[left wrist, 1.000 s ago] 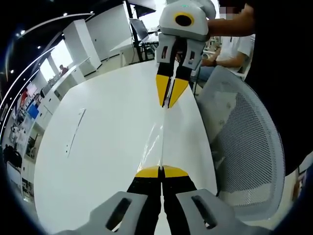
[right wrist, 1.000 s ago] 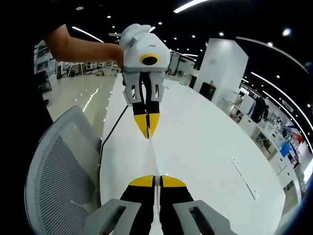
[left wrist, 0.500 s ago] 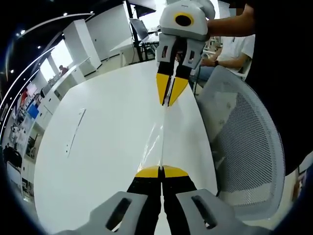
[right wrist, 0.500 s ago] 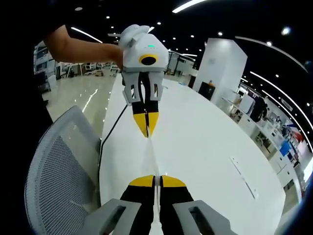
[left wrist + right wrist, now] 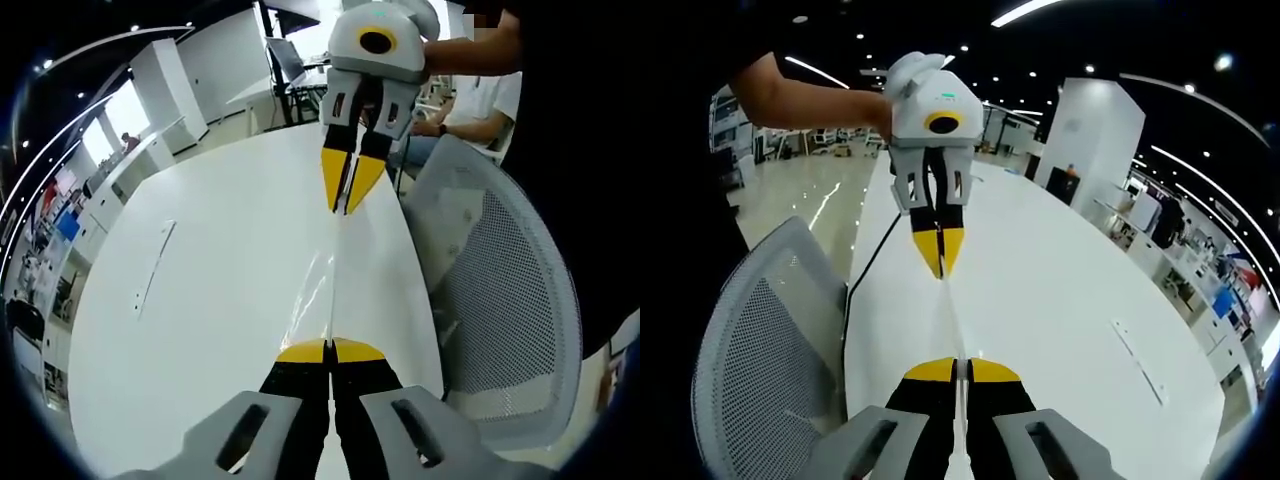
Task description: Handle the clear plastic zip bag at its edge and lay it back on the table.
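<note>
Left gripper view: two hand-held grippers, left (image 5: pixel 329 349) and right (image 5: pixel 345 208), each clamp one zip bag (image 5: pixel 322 285)

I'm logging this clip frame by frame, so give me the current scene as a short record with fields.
held item: clear plastic zip bag, stretched edge-on between the two grippers
left gripper: shut on one end of the bag
right gripper: shut on the opposite end
bag position: held above the white table, not laid down
beside table: grey mesh chair
on table: thin black cable along the edge
background: open office hall with ceiling lights
</note>
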Demonstrator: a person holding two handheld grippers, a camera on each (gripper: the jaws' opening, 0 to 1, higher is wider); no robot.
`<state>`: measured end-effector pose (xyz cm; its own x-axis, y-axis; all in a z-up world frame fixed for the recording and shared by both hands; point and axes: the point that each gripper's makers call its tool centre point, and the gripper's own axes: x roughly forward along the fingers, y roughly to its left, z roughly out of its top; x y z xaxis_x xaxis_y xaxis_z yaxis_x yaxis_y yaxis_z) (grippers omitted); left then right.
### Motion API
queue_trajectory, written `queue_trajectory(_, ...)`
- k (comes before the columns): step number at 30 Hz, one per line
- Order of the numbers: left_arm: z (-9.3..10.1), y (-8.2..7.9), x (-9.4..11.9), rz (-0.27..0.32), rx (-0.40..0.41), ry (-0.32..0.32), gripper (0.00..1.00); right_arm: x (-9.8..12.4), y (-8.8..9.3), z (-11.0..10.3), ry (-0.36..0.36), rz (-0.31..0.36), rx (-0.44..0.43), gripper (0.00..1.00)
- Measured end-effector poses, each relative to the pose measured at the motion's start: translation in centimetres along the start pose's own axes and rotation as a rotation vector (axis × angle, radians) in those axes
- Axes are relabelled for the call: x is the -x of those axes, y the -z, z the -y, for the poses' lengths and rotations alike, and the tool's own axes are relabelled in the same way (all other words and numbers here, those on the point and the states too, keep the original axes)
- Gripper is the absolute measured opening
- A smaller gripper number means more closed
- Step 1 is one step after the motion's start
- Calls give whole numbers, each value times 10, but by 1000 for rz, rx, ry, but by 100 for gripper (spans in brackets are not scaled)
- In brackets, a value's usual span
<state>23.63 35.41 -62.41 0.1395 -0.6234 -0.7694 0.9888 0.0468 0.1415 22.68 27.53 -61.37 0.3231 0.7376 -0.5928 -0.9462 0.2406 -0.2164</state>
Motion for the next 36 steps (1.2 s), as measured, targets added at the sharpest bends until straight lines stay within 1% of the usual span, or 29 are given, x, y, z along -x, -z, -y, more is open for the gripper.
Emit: queue_trajectory(36, 2, 6, 3, 2, 15, 0, 0, 1, 1, -2, -7, -2, 2, 0)
